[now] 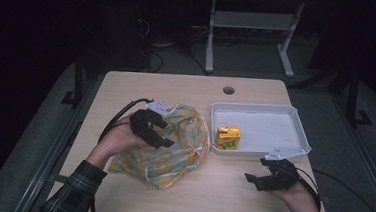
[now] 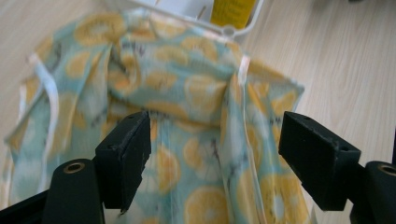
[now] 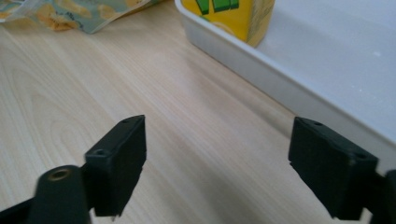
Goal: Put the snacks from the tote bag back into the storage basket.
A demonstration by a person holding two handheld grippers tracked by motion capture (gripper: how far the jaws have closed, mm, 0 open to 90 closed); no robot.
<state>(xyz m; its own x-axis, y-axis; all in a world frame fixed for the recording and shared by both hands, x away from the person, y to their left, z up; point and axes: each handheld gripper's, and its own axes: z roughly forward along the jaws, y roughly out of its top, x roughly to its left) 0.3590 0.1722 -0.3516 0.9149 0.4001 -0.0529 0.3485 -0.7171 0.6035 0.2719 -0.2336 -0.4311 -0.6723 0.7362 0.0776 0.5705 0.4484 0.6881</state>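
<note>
A cloth bag point(image 1: 170, 145) printed with orange slices on pale green lies crumpled on the wooden table, left of centre. My left gripper point(image 1: 160, 132) hovers over its upper left part, jaws open with only cloth point(image 2: 196, 116) behind them. A yellow juice carton point(image 1: 228, 137) stands in the near left corner of a white tray point(image 1: 276, 112). My right gripper point(image 1: 257, 182) is held low by the tray's front edge, open with nothing between its jaws. In the right gripper view the carton point(image 3: 233, 16) and the tray wall point(image 3: 243, 58) lie ahead.
A round cable hole point(image 1: 228, 90) sits near the table's far edge. Bare wood point(image 1: 220, 188) lies between the bag and my right hand. Beyond the table stand a white desk frame point(image 1: 251, 35) and dark floor.
</note>
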